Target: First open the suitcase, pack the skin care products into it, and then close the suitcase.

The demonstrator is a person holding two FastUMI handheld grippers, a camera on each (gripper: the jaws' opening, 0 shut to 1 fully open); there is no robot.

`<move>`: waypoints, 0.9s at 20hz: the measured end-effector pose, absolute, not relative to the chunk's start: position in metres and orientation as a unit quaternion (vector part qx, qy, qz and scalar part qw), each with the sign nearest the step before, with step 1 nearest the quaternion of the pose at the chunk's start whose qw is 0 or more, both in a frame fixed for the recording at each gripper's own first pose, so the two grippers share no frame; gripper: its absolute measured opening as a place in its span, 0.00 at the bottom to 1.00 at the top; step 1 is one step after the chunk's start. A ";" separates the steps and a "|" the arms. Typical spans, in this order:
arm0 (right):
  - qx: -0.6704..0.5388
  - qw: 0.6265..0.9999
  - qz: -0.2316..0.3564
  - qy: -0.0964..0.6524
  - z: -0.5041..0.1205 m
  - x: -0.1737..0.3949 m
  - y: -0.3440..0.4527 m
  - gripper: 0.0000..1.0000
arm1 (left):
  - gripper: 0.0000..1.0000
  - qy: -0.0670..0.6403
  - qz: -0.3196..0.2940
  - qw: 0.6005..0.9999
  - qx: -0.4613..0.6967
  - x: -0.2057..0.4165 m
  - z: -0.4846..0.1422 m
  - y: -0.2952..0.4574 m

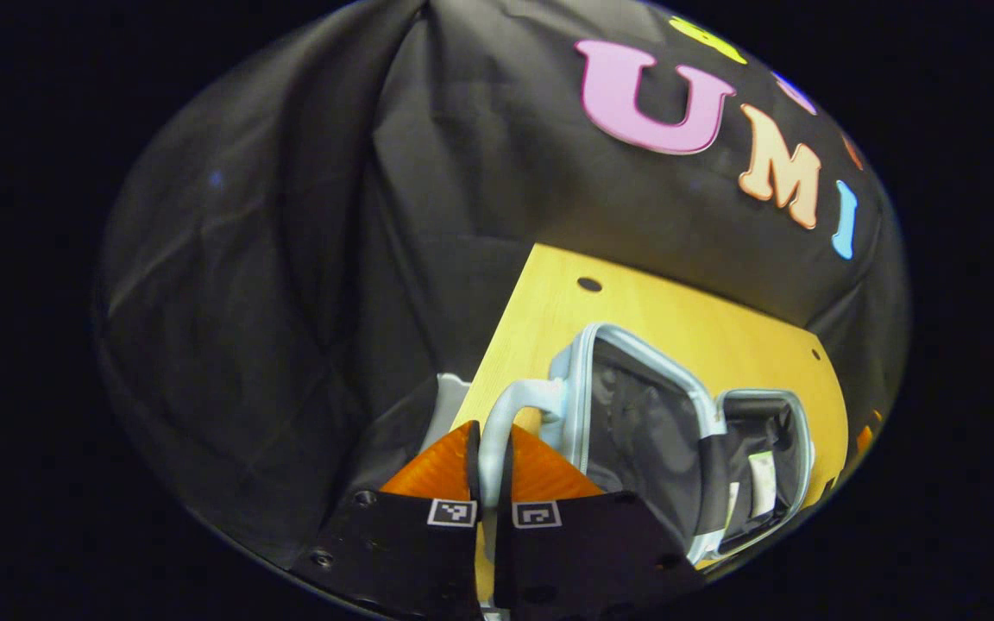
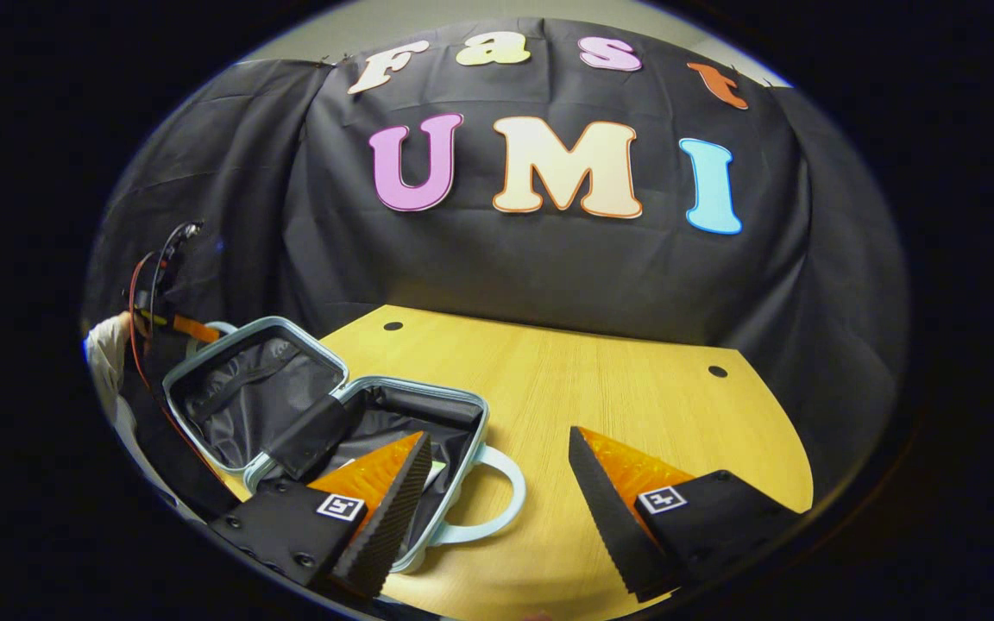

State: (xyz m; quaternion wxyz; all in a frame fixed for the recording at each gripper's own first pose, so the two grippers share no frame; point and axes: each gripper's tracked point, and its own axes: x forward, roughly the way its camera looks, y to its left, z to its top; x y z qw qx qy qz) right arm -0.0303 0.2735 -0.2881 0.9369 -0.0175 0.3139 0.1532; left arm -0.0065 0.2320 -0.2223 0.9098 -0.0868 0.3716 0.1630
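Suitcase [image 2: 324, 423] lay open at the tabletop's [image 2: 635, 405] left edge; left claw [image 1: 492, 466] clenched on its lid handle [image 1: 506, 414]; right claw [image 2: 497, 492] released, spread wide above the front handle [image 2: 497, 509]; bare tabletop lay to the right.

A pale wooden tabletop [image 2: 600, 388], pierced by small dark holes, is backed by creased black cloth [image 2: 549, 267] hung as the booth's wall.
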 end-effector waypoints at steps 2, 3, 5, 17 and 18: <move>-0.025 0.939 0.164 0.301 -0.283 -0.027 0.267 0.99 | 0.01 0.356 0.161 0.917 -0.085 -0.005 -0.198 0.215; -0.025 0.943 0.166 0.288 -0.278 -0.023 0.263 0.99 | 0.01 0.348 0.155 0.921 -0.082 -0.004 -0.184 0.202; -0.010 0.946 0.179 0.269 -0.270 -0.020 0.261 0.99 | 0.01 0.332 0.149 0.929 -0.069 -0.002 -0.160 0.179; 0.018 0.940 0.252 0.231 -0.243 -0.015 0.183 1.00 | 0.00 0.263 0.081 0.960 -0.046 0.040 -0.079 -0.035; 0.024 0.941 0.248 0.228 -0.239 -0.012 0.177 0.99 | 0.00 0.260 0.073 0.962 -0.040 0.042 -0.080 -0.049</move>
